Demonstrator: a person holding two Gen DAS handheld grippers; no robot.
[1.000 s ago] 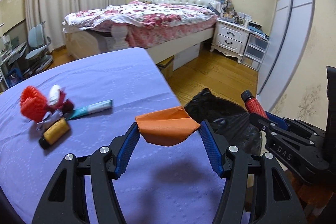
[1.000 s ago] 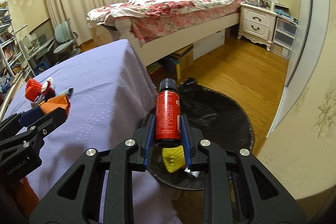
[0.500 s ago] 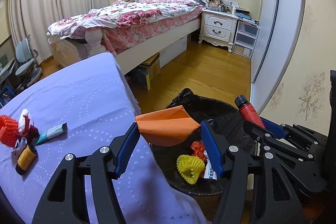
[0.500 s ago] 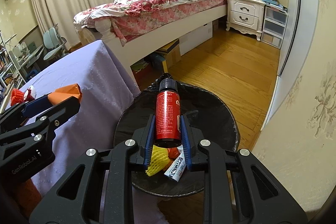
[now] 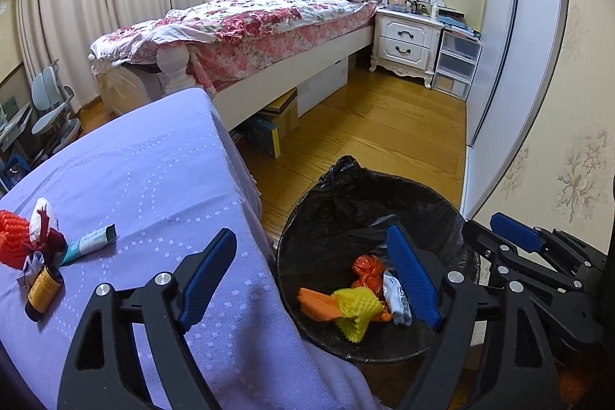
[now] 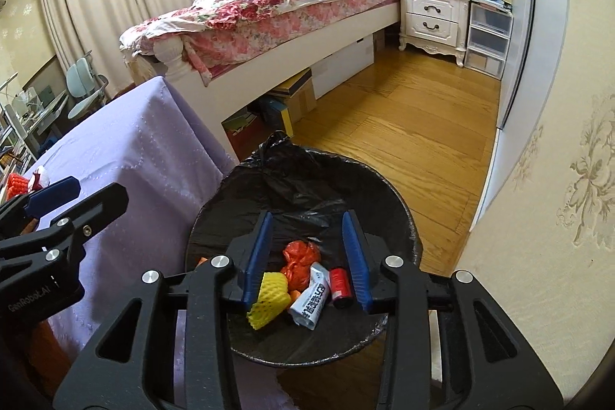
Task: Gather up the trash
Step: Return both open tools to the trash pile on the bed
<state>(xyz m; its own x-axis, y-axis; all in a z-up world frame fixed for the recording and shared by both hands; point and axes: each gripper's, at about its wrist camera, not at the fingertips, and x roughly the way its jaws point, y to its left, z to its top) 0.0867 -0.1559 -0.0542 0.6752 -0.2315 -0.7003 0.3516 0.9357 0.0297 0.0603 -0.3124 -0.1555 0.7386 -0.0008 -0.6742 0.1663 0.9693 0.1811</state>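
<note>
Now both grippers hang over the black-lined trash bin (image 6: 399, 206), which stands on the wood floor just beside the purple-covered table (image 5: 146, 171). Left gripper (image 5: 311, 279): jaws wide apart, nothing between them; its left finger sits above the table edge, its right finger over the bin mouth. Right gripper (image 6: 307, 256): jaws apart, empty, centred above the bin.

Inside the bin, seen from the right wrist: yellow foam net (image 6: 269, 298) at the near left, a crumpled red-orange bag (image 6: 301, 258) behind it, a white printed tube (image 6: 313, 298) lying tilted in the middle, and a red bottle (image 6: 340, 283) just beside the tube, at the right finger. From the left wrist an orange cloth (image 5: 317, 302) lies touching the yellow net.

On the table, far left in the left wrist view: a red foam net (image 5: 11, 244), a teal tube (image 5: 90, 243), a small yellow bottle (image 5: 42, 292), clustered close together, with a white-and-red scrap among them, unidentifiable
</note>
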